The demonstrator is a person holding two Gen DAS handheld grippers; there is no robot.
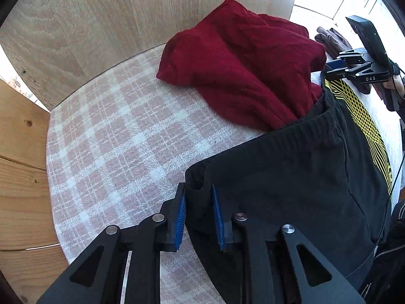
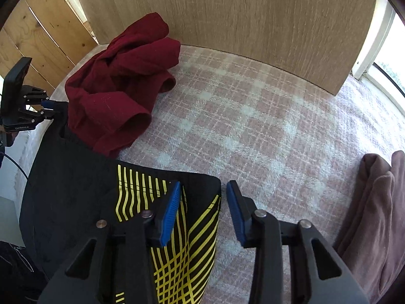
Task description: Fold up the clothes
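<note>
A black garment (image 1: 291, 177) with a yellow line pattern (image 1: 359, 116) lies flat on the plaid blanket. My left gripper (image 1: 198, 192) is open, its blue pads (image 1: 181, 217) straddling the garment's near corner without pinching it. In the right wrist view my right gripper (image 2: 203, 187) is open too, and the corner of the black garment (image 2: 71, 177) with the yellow pattern (image 2: 177, 240) lies between its fingers. Each gripper shows in the other's view: right gripper (image 1: 339, 64), left gripper (image 2: 48, 106). A crumpled dark red garment (image 1: 240, 68) (image 2: 119, 88) overlaps the black one's far edge.
A pink-and-white plaid blanket (image 1: 114, 139) (image 2: 253, 126) covers the surface. A wooden panel (image 2: 240, 12) stands upright behind it, and wooden planks (image 1: 20, 177) close off the left. A folded mauve garment (image 2: 374, 215) (image 1: 331, 38) lies at the right.
</note>
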